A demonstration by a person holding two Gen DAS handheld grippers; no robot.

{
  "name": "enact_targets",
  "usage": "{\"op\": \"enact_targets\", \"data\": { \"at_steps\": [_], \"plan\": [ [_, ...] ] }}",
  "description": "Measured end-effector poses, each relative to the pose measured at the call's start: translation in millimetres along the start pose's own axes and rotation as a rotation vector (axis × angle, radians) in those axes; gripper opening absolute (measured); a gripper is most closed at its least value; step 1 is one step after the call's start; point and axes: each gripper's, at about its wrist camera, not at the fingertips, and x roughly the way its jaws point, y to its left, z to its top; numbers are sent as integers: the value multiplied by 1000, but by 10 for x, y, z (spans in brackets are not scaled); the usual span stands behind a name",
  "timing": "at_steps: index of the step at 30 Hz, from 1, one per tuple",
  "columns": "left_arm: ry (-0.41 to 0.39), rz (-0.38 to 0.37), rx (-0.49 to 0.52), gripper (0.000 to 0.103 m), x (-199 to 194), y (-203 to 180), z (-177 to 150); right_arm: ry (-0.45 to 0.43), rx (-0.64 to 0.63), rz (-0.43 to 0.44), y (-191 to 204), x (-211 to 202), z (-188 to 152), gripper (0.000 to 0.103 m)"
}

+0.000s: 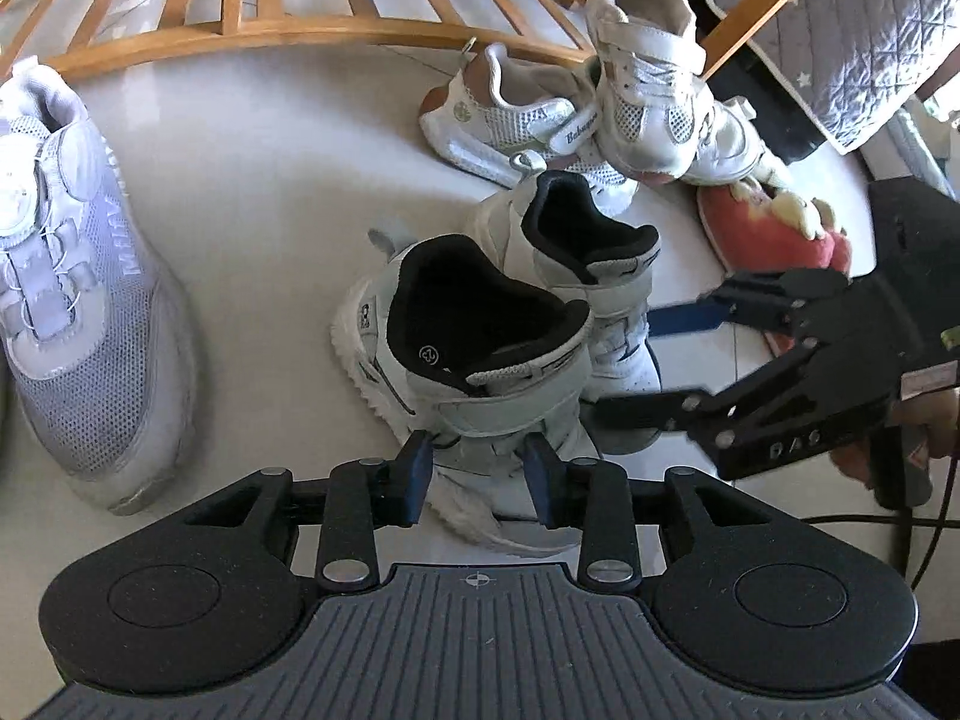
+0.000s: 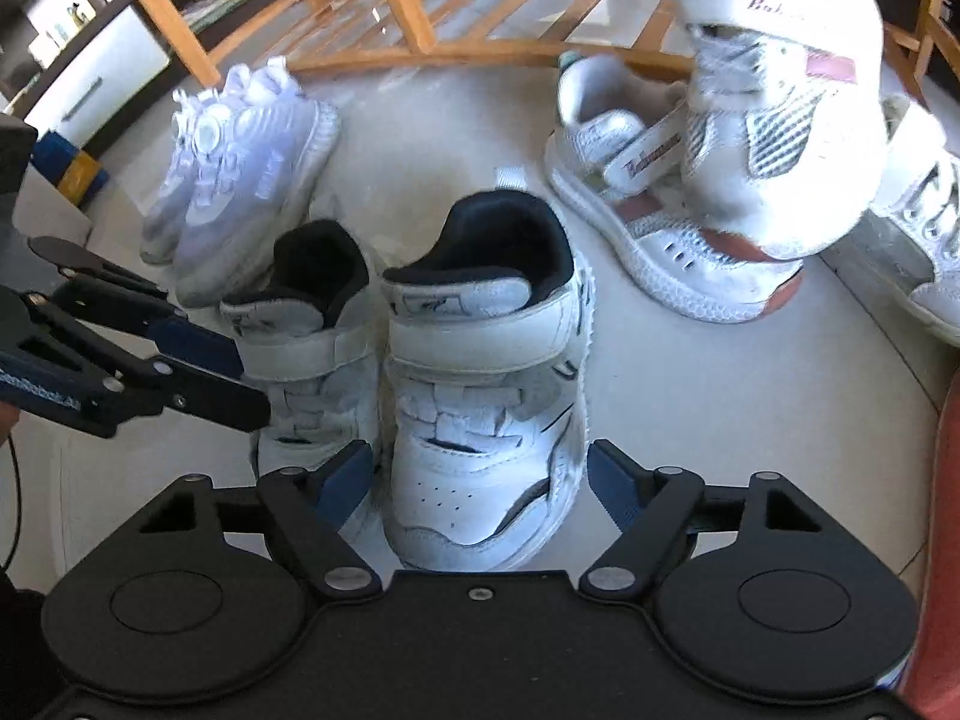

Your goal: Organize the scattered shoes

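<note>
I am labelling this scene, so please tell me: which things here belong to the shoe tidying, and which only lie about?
Belong:
black-lined white pair
lilac sneakers
pink-trimmed strap sneakers
red slipper

Lying about:
wooden slatted frame
quilted grey fabric

Hidden toes, cut-off edges and blur around the pair of white strap sneakers with black linings

In the left wrist view we lose the toe of the nearer white strap sneaker with black lining [image 1: 480, 360] behind the left gripper [image 1: 480, 474]; left of it, the pale lilac mesh sneaker [image 1: 84, 300] runs off the frame edge, and to its right the red plush slipper [image 1: 774, 228] sits partly behind the right gripper [image 1: 654, 366]. In the right wrist view, the white sneaker with pink accents [image 2: 780, 108] beyond the pair is blurred, its strap lettering unreadable to us.
</note>
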Motion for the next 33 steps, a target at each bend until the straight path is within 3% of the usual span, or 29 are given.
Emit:
{"op": "enact_targets", "data": {
  "at_steps": [7,17,26,33],
  "plan": [
    [-29,-2,2,32,-1,23,48,-26,-32,-64,119,20,43,70],
    [-70,49,-78,28,-129,307,119,-34,-56,-41,236,201,338,70],
    [-112,92,-157,25,-182,573,331,-38,-73,-36,253,408,778,70],
    [-138,119,-215,23,-221,779,501,-37,-73,-25,292,528,937,70]
  ]
}}
